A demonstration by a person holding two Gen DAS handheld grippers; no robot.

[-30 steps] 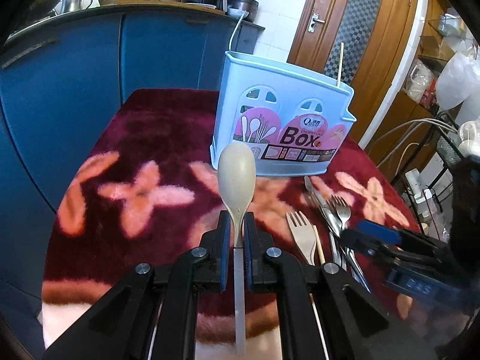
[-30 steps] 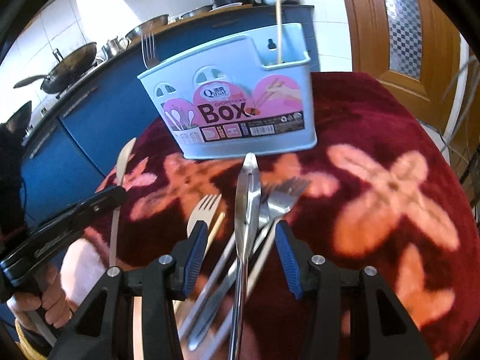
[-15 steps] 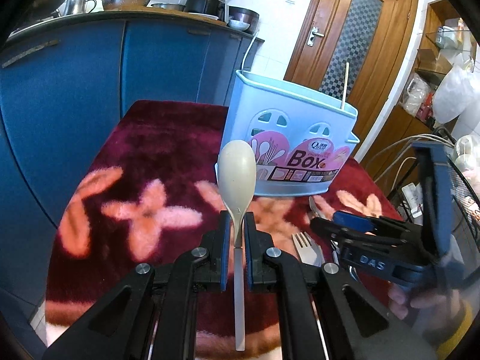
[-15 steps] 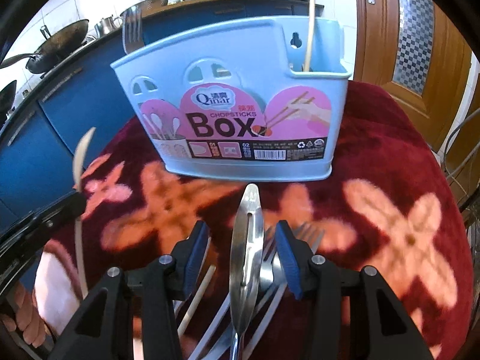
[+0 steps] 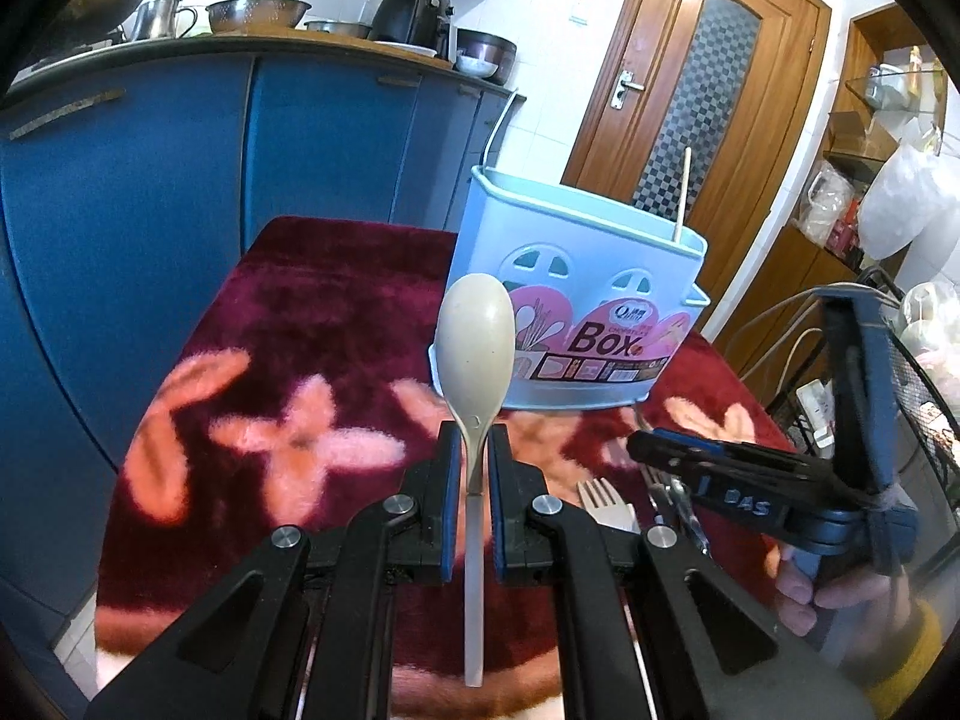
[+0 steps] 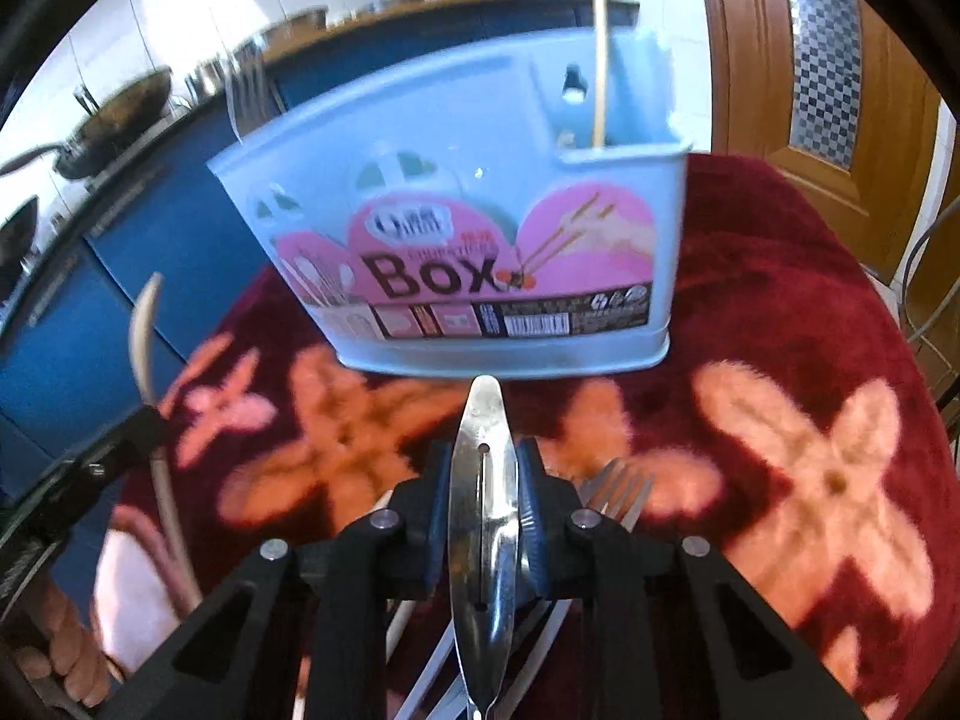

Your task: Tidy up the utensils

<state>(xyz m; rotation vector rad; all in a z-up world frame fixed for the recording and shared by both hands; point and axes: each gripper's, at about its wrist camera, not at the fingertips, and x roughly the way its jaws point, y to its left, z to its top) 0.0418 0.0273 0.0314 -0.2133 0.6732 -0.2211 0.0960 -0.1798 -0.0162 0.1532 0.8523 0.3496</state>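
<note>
My left gripper (image 5: 474, 456) is shut on a beige spoon (image 5: 476, 348), bowl up, held above the table short of the light blue utensil box (image 5: 576, 300). My right gripper (image 6: 485, 468) is shut on a steel utensil (image 6: 485, 516), raised in front of the box (image 6: 468, 252). It shows at the right of the left wrist view (image 5: 666, 456). The box holds a chopstick (image 6: 602, 42) at its right end and a fork (image 6: 243, 96) at its left end. More forks (image 6: 618, 486) lie on the table under my right gripper.
The table carries a dark red plush cloth (image 5: 300, 312) with pink flowers. Blue kitchen cabinets (image 5: 180, 168) with pots on the counter stand behind and left. A wooden door (image 5: 708, 90) is at the back right, shelves and cables to the right.
My right gripper has shut on the steel utensil and lifted it off the pile toward the box. My left gripper has risen a little with the spoon.
</note>
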